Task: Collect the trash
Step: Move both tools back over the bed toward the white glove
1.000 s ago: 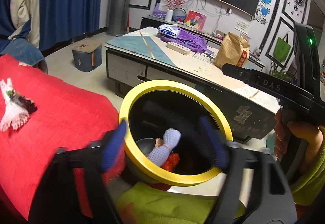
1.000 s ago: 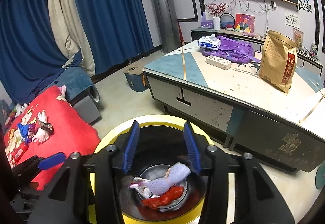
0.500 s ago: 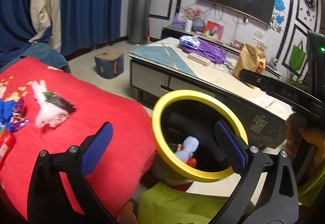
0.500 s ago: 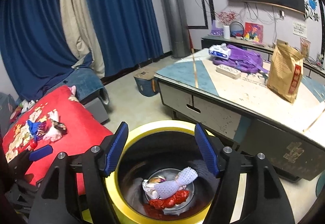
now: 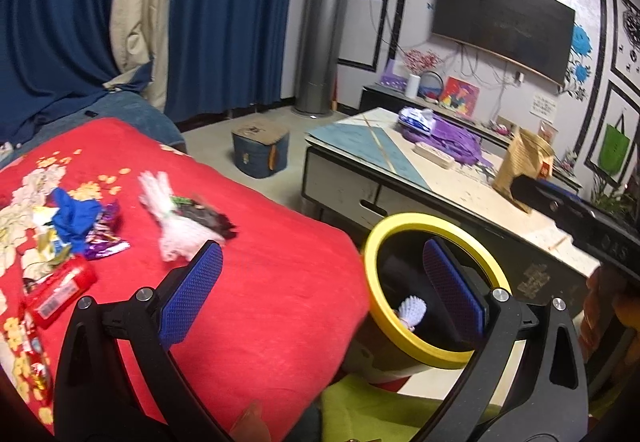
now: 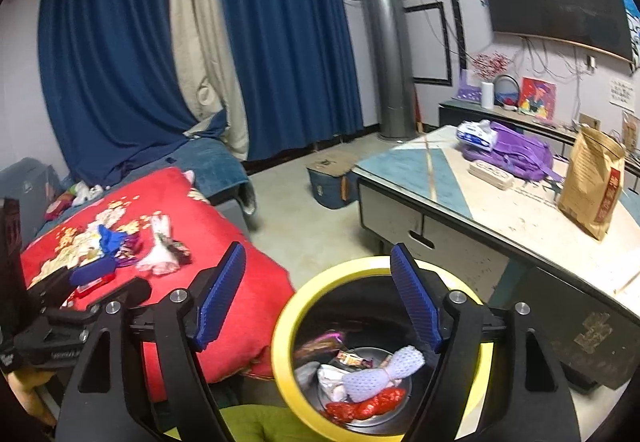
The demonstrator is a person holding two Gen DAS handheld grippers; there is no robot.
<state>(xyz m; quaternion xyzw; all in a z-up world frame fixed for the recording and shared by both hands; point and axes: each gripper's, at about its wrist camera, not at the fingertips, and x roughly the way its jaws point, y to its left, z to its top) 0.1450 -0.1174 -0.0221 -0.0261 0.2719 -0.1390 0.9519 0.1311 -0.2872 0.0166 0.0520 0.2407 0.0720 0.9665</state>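
A black bin with a yellow rim [image 5: 374,242] [image 6: 282,318] stands on the floor beside a red floral cushion [image 5: 272,282] [image 6: 224,234]. Inside it lie a white foam net [image 6: 380,374], red wrapping [image 6: 364,408] and other wrappers. On the cushion lie a white foam net with a dark wrapper [image 5: 180,217] [image 6: 162,254], a blue scrap [image 5: 74,219], a purple wrapper [image 5: 104,238] and a red packet [image 5: 60,292]. My left gripper [image 5: 320,290] is open and empty, between cushion and bin. My right gripper [image 6: 316,300] is open and empty above the bin's rim.
A low coffee table [image 5: 400,177] [image 6: 500,209] stands behind the bin, with a purple bag [image 6: 516,155], a white power strip [image 6: 490,173] and a brown paper bag [image 6: 592,185]. A small blue box [image 5: 260,153] sits on the floor. Blue curtains [image 6: 280,41] hang behind.
Both grippers have opened wider. The left gripper has swung left from over the bin toward the cushion, bringing the trash pile into view. The right gripper has pulled back a little.
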